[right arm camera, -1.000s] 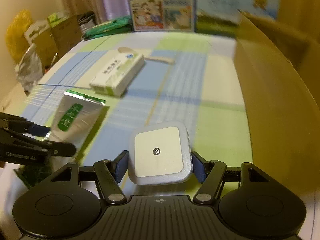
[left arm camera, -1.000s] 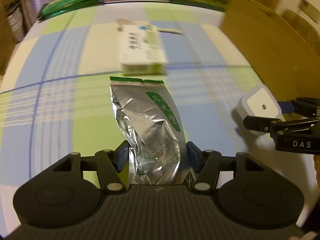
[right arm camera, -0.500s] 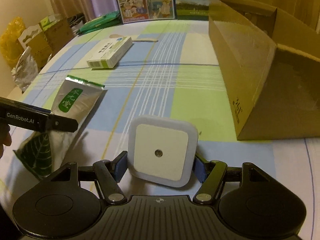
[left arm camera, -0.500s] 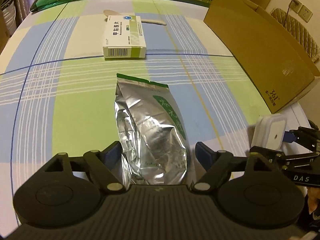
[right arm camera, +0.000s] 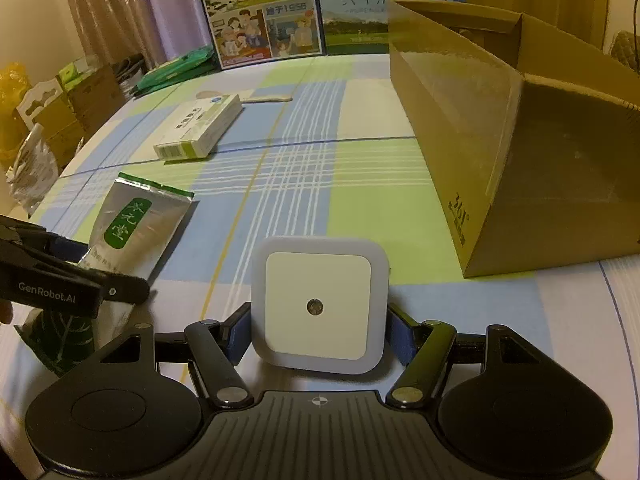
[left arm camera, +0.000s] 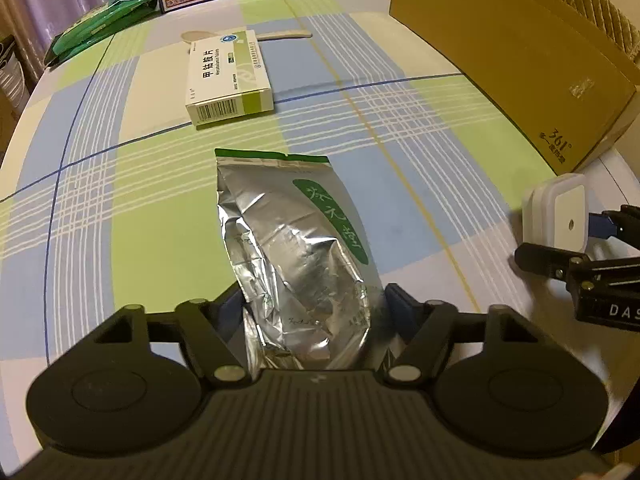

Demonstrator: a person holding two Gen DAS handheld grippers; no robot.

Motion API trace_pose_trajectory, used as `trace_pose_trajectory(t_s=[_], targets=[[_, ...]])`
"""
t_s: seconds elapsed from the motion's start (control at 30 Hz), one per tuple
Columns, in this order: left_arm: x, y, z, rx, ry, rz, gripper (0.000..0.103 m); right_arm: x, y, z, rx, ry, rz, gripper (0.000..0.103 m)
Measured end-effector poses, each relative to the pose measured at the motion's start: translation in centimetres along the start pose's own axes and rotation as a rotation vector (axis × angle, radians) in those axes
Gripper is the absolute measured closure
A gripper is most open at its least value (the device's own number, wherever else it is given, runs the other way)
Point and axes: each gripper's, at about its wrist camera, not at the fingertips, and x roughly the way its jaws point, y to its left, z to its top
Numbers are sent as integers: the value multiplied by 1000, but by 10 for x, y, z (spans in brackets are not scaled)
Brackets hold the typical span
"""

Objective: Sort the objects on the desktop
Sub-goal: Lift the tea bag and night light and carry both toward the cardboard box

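Over plaid tablecloth (left arm camera: 160, 208): left hand-held gripper (left arm camera: 312, 312) clamps foil pouch (left arm camera: 296, 248); right hand-held gripper (right arm camera: 318, 332) clamps white night-light (right arm camera: 319, 306).

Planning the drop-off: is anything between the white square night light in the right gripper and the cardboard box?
Nothing visible. The night light sits between the right gripper's fingers, and only bare checked tablecloth lies between it and the cardboard box.

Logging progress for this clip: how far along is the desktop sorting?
Nothing visibly sorted yet. In hand: left gripper clamps the foil pouch; right gripper clamps the white square night light. Left: the medicine box and spoon lie on the table, outside the cardboard box.
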Motion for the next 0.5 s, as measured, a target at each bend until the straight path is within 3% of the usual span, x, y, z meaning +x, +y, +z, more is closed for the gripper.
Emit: trace_pose_trajectory(t_s=[0.1,0.23,0.5], targets=[[-3,3,1,-22,-10,-21,50,-1,1,-1,5,-12,-10,37],[-4,5,1,-46,-26,-32,55,-1,2,-4,11,-33,-23,37],[-3,5,0,-57,-29,-34,50,-3,6,-7,2,-54,-47,40]])
